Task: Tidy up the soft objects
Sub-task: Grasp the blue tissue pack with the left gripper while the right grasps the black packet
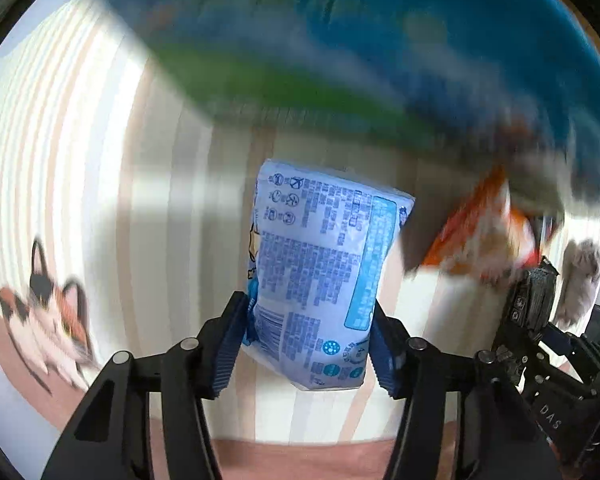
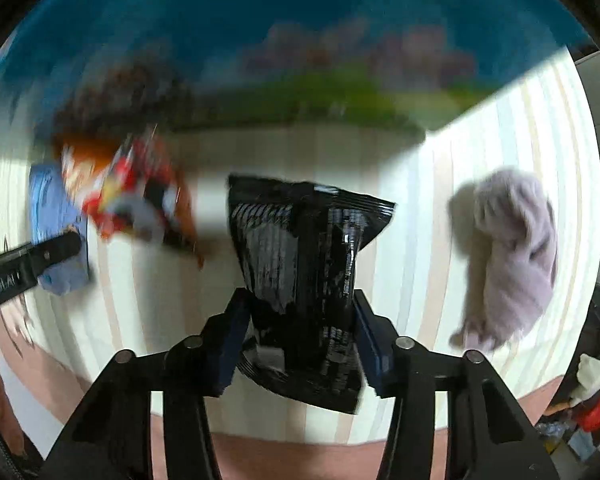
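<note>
My left gripper (image 1: 311, 344) is closed on the lower part of a light blue printed pack (image 1: 320, 276), held above the striped cloth (image 1: 100, 200). My right gripper (image 2: 296, 344) is closed on a black foil bag (image 2: 304, 276). Both packs are soft and gripped low, so I think they can slip or fold over if I swing fast. The orange snack bag (image 1: 480, 236) and the grey towel (image 2: 512, 256) lie near, and I could knock them.
</note>
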Motion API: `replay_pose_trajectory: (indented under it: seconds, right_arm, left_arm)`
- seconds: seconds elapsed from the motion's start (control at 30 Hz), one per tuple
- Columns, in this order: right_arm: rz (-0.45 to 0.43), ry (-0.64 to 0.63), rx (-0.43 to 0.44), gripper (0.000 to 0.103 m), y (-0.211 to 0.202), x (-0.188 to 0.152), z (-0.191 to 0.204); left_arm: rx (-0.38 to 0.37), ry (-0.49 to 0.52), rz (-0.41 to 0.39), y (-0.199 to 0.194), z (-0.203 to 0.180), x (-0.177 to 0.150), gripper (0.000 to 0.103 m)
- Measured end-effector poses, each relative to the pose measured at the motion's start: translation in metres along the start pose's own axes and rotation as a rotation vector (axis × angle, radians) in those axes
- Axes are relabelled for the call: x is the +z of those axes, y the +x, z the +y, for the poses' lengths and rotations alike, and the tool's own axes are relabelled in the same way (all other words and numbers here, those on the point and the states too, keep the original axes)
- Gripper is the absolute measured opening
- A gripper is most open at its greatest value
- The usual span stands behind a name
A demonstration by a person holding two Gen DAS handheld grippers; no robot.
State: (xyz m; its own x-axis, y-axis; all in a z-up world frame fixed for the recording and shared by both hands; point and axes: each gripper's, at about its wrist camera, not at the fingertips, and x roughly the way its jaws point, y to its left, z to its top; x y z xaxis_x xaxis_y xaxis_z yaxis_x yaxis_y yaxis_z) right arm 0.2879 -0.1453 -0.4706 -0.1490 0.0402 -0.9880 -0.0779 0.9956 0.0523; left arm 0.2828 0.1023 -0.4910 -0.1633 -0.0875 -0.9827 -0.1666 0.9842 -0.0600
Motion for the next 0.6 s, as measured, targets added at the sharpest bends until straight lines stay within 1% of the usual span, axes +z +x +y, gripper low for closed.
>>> replay_pose_trajectory:
  seconds: [0.17,0.23,0.3,0.4,0.47,0.5,0.6]
  right_arm:
    - [0.064,-0.046,0.012,0.048,0.005,-0.044,0.002]
    - [0.081,-0.056,0.017,0.048,0.007,-0.057,0.001]
    - [0.077,-0.054,0.014,0.049,0.006,-0.064,-0.001]
    - [0.064,-0.014,0.033,0.050,0.002,-0.061,-0.007]
    - [0.066,0.005,0.038,0.050,0.003,-0.046,-0.003]
    - [0.065,0.008,0.037,0.050,0.012,-0.052,-0.010]
    - [0.067,0.013,0.034,0.051,0.013,-0.041,-0.022]
  left_arm:
    - [0.034,0.016,0.043,0.010,0.000,-0.056,0.054]
    - [0.039,0.021,0.058,0.016,-0.001,-0.070,0.056]
    - [0.050,0.011,0.078,0.025,-0.001,-0.081,0.056]
    - [0.077,0.016,0.059,0.029,-0.005,-0.086,0.057]
    - [0.085,0.017,0.061,0.032,-0.010,-0.089,0.057]
    - [0.085,0.018,0.059,0.033,-0.011,-0.089,0.057]
    - [0.080,0.012,0.056,0.033,-0.014,-0.088,0.057]
